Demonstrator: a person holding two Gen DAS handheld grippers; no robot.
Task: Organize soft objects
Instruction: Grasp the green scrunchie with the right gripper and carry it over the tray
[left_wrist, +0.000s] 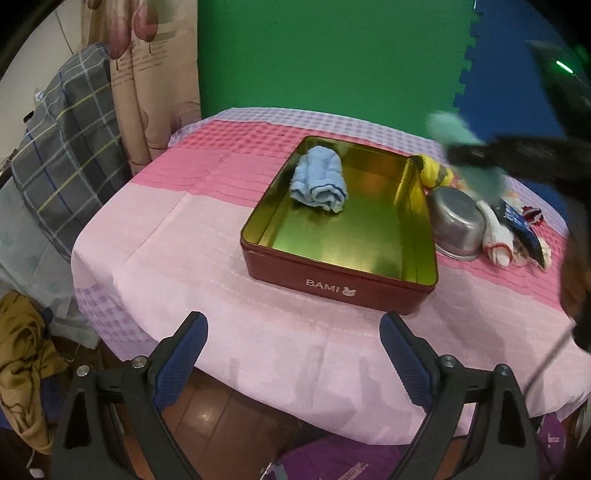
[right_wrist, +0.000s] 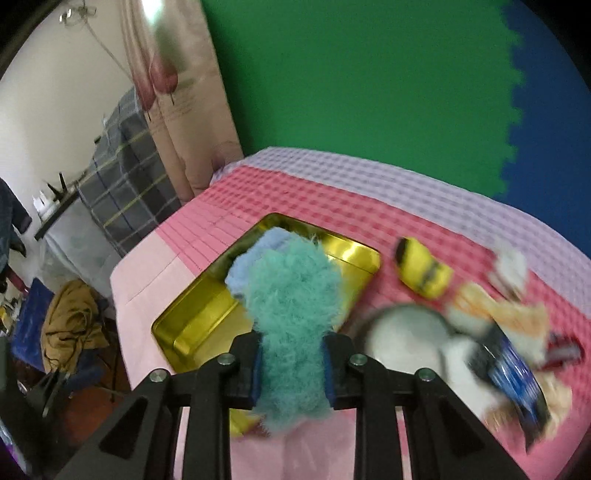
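Right wrist view shows my right claw (right_wrist: 291, 369) clamped on the teal fluffy toy (right_wrist: 291, 314), carried above the tin (right_wrist: 192, 325) toward the blue towel (right_wrist: 247, 269) at 11 o'clock. My left claw (left_wrist: 293, 354) hangs wide open, empty. Fur compresses; I judge the toy may slip or snag the rim.

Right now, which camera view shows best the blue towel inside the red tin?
The left wrist view: the blue towel lies rolled and fully visible in the red tin. In the right wrist view, the teal fluffy toy hides most of it.
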